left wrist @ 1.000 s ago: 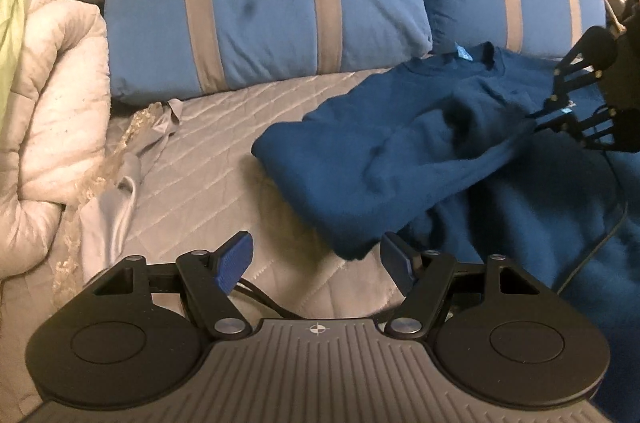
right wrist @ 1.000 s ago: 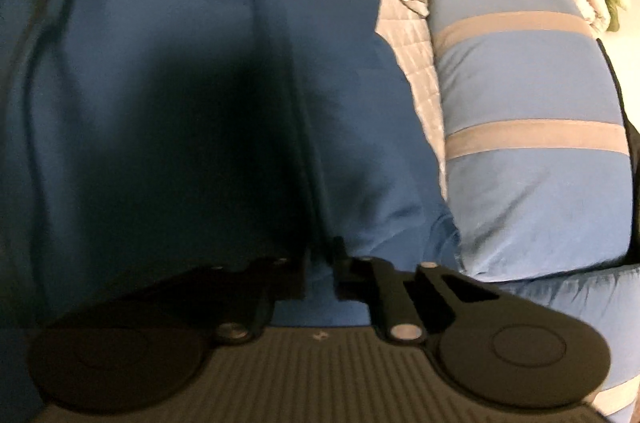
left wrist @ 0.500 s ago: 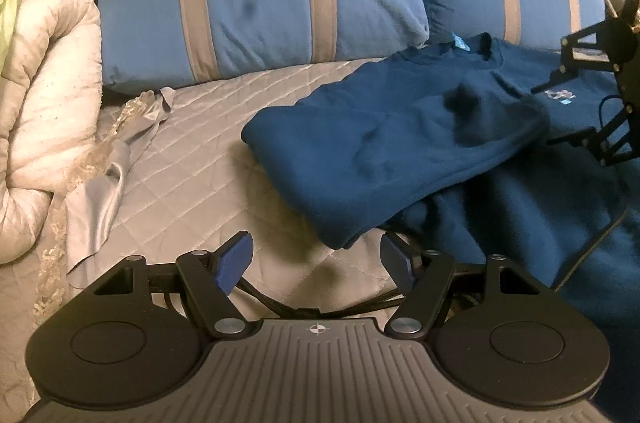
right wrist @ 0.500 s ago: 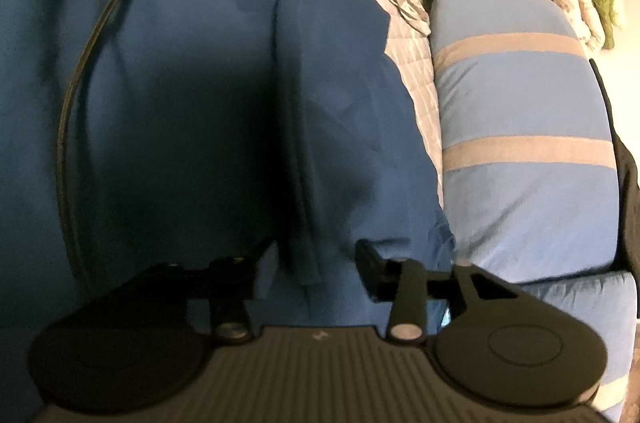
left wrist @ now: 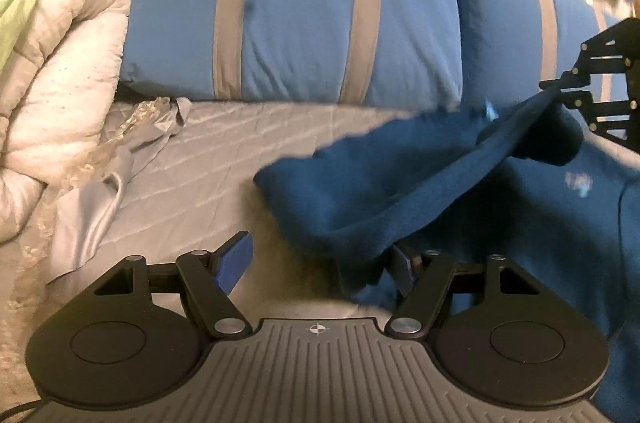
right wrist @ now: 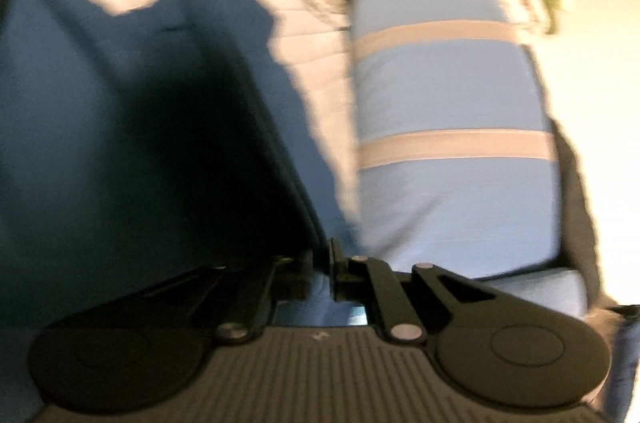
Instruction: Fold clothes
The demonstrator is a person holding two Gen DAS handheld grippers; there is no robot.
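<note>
Left tongs (left wrist: 320, 265) gape wide; right tongs (right wrist: 320, 269) clamped shut, raised.

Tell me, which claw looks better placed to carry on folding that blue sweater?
Probably the right claw: it is already pinched shut on the blue sweater, lifting a fold. The left claw is open, holding nothing.

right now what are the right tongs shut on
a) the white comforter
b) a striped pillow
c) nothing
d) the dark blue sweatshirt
d, the right tongs are pinched on a fold of the dark blue sweatshirt, which the left wrist view shows lifted off the bed toward them.
</note>
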